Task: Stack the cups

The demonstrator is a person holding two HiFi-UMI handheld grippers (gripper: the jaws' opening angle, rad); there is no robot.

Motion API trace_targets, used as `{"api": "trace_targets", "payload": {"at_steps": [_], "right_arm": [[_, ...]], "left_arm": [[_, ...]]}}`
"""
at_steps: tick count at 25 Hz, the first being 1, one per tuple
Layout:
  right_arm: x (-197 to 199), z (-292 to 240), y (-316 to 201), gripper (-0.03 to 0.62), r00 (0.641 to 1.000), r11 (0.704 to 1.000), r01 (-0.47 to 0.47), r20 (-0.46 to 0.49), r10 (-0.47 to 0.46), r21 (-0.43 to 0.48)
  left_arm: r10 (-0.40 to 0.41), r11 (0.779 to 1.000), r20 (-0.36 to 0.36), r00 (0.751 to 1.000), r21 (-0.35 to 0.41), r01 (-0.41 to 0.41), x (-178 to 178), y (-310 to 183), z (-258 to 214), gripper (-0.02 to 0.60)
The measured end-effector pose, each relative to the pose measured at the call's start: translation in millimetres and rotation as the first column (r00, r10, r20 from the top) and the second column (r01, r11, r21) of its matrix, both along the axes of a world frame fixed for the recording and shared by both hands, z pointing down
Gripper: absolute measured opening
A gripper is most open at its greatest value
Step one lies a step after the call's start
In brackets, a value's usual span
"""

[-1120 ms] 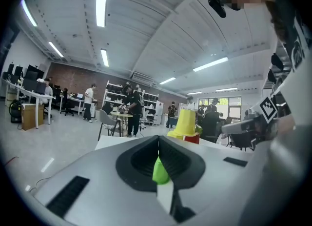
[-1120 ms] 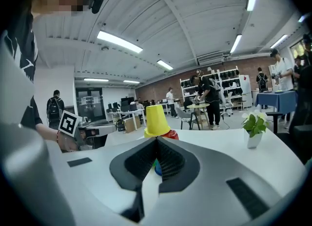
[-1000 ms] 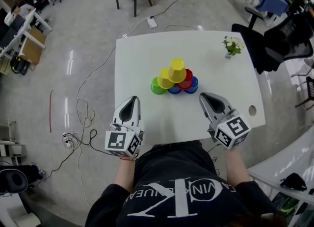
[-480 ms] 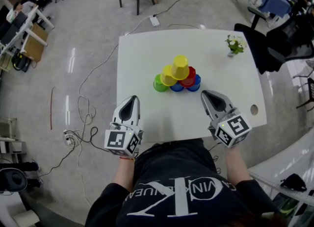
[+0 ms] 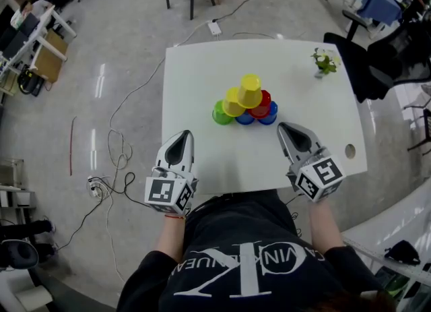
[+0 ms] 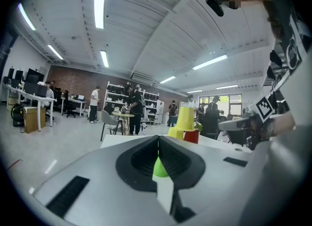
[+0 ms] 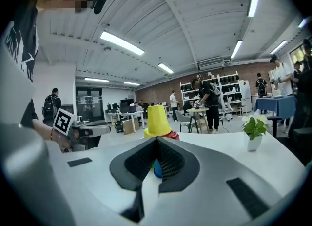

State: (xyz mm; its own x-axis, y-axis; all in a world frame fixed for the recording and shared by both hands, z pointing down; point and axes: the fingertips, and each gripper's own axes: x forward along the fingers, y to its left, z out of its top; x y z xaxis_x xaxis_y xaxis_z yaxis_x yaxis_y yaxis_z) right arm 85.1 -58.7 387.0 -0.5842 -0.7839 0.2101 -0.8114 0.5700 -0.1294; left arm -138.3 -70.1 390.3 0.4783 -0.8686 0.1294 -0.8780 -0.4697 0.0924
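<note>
- Left gripper (image 5: 181, 137) hovers over the near left corner of the white desk (image 5: 195, 75). Its jaws are pressed together with nothing between them, and it points toward the cups.
- Right gripper (image 5: 287, 129) hangs over the near edge toward the right corner. Its jaws are likewise closed tight and empty.
- Six upturned cups form a pyramid (image 5: 245, 103) about the middle of the desk, well apart from both grippers.
- On the bottom row, a green cup (image 5: 219, 114) stands on the left end, with two blue cups (image 5: 269, 114) beside it.
- On the second row, a lower yellow cup (image 5: 231, 104) and a red cup (image 5: 261, 102) sit side by side on the bottom three.
- A top yellow cup (image 5: 250, 90) crowns the pyramid.
- Seen past the left gripper's closed tips, the green cup stands nearest; past the right gripper's tips, a blue cup shows below the top yellow cup.
- A small potted plant (image 5: 325, 62) stands near the far right corner of the desk.
- A round hole (image 5: 349, 150) marks the desktop by the right edge, close to the near corner.
- Loose cables (image 5: 111, 169) trail across the floor (image 5: 87, 54) off the desk's left edge, and a dark office chair (image 5: 377, 54) stands beyond the right edge.
</note>
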Motion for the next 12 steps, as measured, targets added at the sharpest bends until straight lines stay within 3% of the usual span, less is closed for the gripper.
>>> {"api": "trace_targets", "payload": {"at_steps": [12], "right_arm": [[-3.4, 4.8, -2.4, 0.009, 1.0, 1.0, 0.027, 0.006, -0.027, -0.006]], "left_arm": [[-0.02, 1.0, 0.003, 1.0, 0.005, 0.02, -2.0, 1.2, -1.7, 0.005]]}}
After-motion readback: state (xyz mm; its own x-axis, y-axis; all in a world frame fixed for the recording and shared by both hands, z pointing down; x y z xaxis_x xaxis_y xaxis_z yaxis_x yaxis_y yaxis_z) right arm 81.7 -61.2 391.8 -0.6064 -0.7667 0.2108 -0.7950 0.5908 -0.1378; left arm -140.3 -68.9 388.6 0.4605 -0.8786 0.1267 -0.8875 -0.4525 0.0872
